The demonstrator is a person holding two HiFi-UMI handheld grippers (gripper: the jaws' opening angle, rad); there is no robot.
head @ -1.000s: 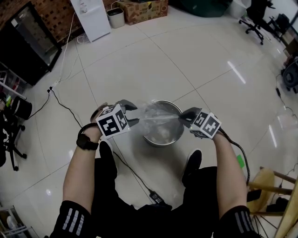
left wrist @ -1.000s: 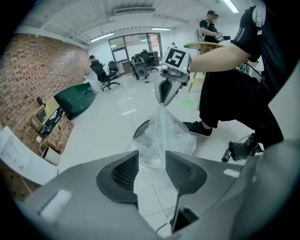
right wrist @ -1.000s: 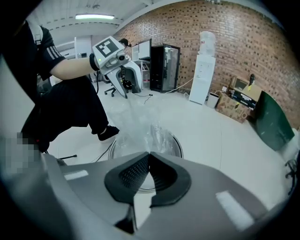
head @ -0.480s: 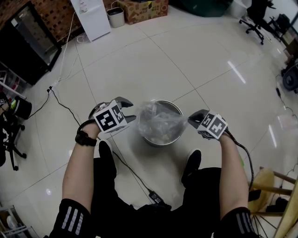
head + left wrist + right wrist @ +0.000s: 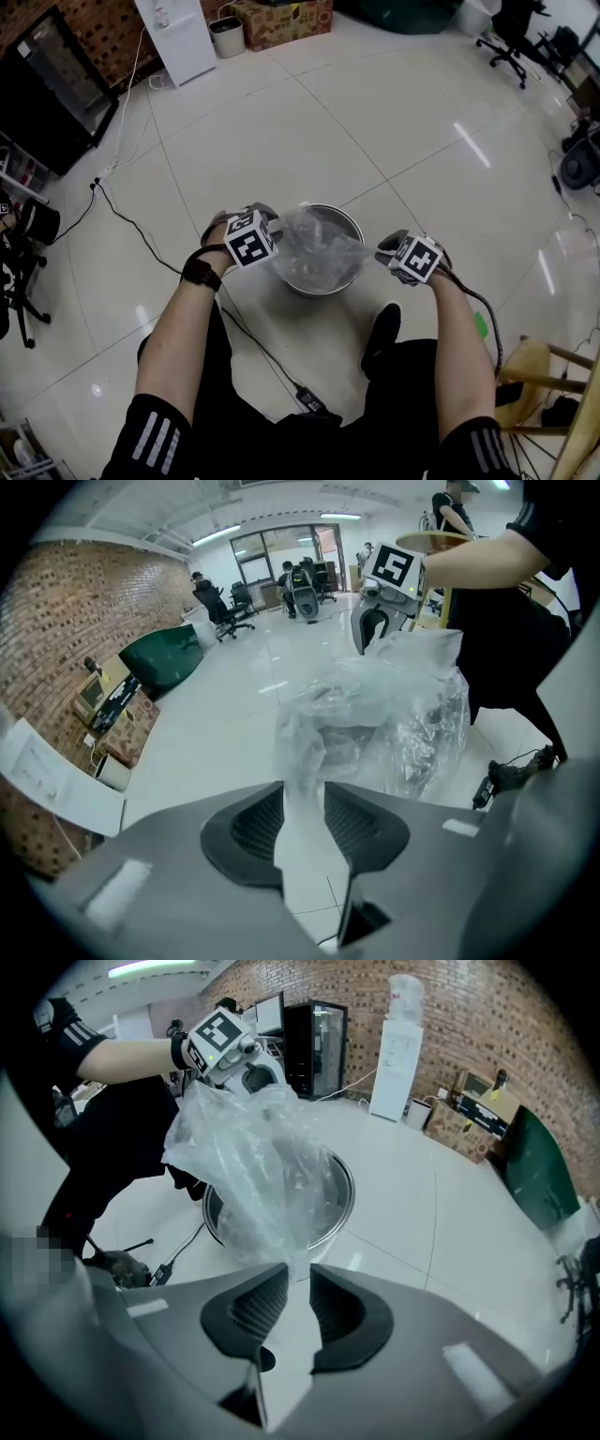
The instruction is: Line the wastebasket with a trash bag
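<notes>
A round metal wastebasket [image 5: 315, 285] stands on the tiled floor between the person's feet. A clear trash bag [image 5: 321, 246] hangs bunched over its mouth. My left gripper [image 5: 270, 234] is at the basket's left rim. Its jaws are closing, and a twisted strip of the bag [image 5: 302, 789] fills the gap between the pads. My right gripper [image 5: 384, 249] is at the right rim with its jaws opening. The bag's corner [image 5: 292, 1258] reaches into that gap, and the pads stand off it. In the right gripper view the bag [image 5: 248, 1162] drapes over the basket's rim [image 5: 343, 1194].
A black cable with a power brick [image 5: 309, 399] runs on the floor by the left leg. The person's shoe [image 5: 382, 328] is right of the basket. A wooden stool [image 5: 548, 375] stands at the right. A white dispenser [image 5: 173, 37] and a cardboard box [image 5: 281, 19] are far back.
The bag, stretched taut between both grippers a second ago, has gone slack over the basket. The left gripper drew back, then came in to the bag's left side. Both hands sank.
</notes>
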